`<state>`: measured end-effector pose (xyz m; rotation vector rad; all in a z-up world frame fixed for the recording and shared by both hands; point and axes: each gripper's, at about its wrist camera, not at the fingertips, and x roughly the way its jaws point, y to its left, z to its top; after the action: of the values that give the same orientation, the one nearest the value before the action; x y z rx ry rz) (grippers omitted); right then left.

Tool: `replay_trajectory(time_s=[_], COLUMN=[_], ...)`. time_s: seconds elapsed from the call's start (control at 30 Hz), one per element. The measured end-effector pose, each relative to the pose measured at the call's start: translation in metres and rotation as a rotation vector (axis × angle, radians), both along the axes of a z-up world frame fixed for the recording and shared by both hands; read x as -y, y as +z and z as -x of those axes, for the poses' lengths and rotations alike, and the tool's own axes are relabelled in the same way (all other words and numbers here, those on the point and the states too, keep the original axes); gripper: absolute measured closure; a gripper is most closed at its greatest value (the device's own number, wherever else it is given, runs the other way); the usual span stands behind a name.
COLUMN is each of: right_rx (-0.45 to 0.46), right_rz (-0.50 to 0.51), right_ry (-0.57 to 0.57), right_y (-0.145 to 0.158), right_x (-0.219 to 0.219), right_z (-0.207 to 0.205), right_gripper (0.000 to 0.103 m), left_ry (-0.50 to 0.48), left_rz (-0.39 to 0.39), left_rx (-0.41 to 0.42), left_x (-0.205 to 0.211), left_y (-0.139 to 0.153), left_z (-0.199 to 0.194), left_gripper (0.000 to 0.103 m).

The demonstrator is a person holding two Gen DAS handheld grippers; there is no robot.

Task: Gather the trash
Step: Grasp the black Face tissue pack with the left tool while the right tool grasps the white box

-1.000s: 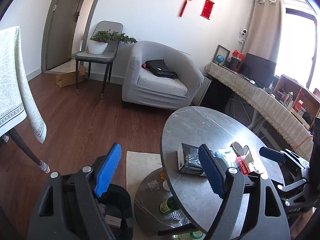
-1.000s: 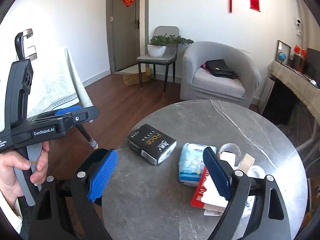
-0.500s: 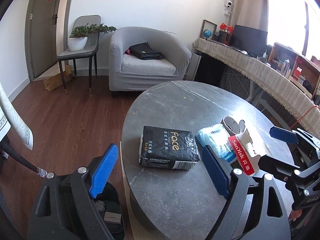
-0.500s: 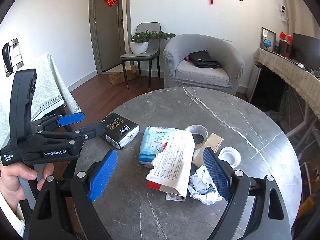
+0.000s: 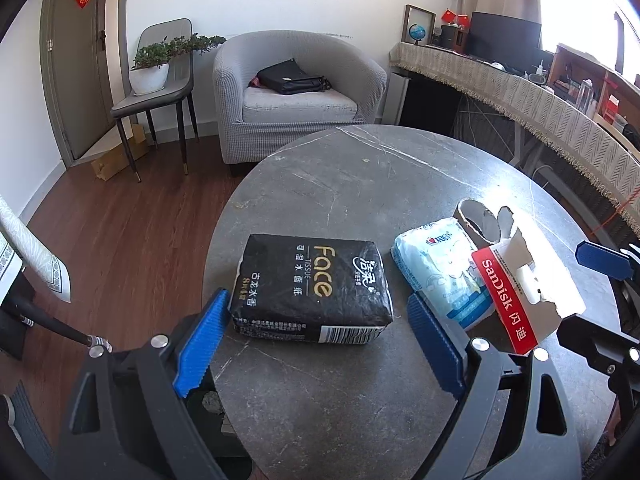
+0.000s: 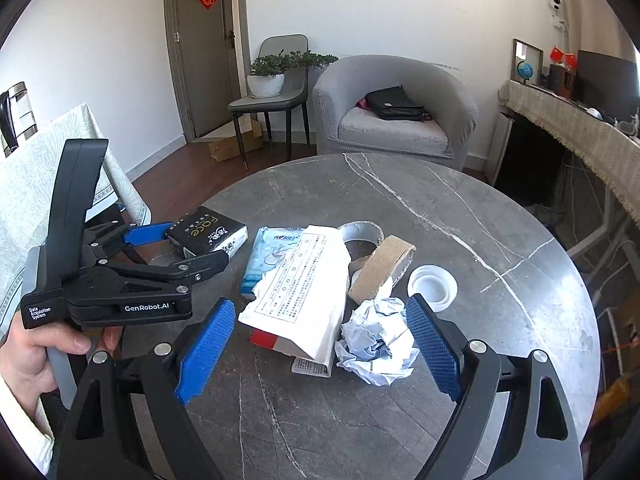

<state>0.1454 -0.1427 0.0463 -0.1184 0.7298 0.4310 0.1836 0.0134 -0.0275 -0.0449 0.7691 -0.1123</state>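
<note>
On the round grey marble table lie a torn red and white SanDisk package, a crumpled white paper ball, cardboard tape rolls, a white lid, a blue wipes pack and a black Face tissue pack. My left gripper is open, just in front of the tissue pack. My right gripper is open, its pads either side of the package and paper ball, a little above them. The SanDisk package also shows in the left wrist view.
A black bin sits on the floor below the table's left edge. A grey armchair with a black bag, a chair with a plant and a cloth-covered table stand around. A long sideboard runs along the right.
Both grippers have moved forward and lower over the table; the left one came up from the floor and bin side toward the tissue pack. Both stayed open.
</note>
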Motion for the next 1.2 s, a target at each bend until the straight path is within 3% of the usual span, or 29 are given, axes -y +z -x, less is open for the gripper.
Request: replay_trajectory(time_s=[0.1,0.3,0.37,0.67,1.0,1.2], right_rx=[0.004,0.025,0.028,0.02,-0.015,-0.033], right_rz=[0.0,0.011,0.027,0.072,0.019,0.027], right_ry=[-0.001,0.005,0.008,-0.017,-0.06,-0.076], right_y=[-0.001,0.001,-0.001,-0.01,-0.011,-0.016], right_x=[0.0,-0.011,-0.018,-0.028,-0.022,-0.027], right_z=[0.0,0.003,0.003,-0.006,-0.019,-0.025], right_gripper=[0.015,0.015,0.02,0.032,0.04,0.052], left_ry=[0.003,0.015,0.024,0.043,0.03,0.035], left_rz=[0.003,0.027,0.043,0.136,0.139,0.137], left_rx=[-0.009,-0.004,-0.003,0.032,0.037,0.039], left_x=[-0.001,-0.004,-0.006,-0.021,-0.023,-0.029], left_y=[-0.003,-0.001,0.0,0.011,0.015,0.017], left_z=[-0.002,-0.004,-0.002,0.005,0.01,0.013], left_gripper=[0.012,0.026,0.03,0.031,0.03,0.03])
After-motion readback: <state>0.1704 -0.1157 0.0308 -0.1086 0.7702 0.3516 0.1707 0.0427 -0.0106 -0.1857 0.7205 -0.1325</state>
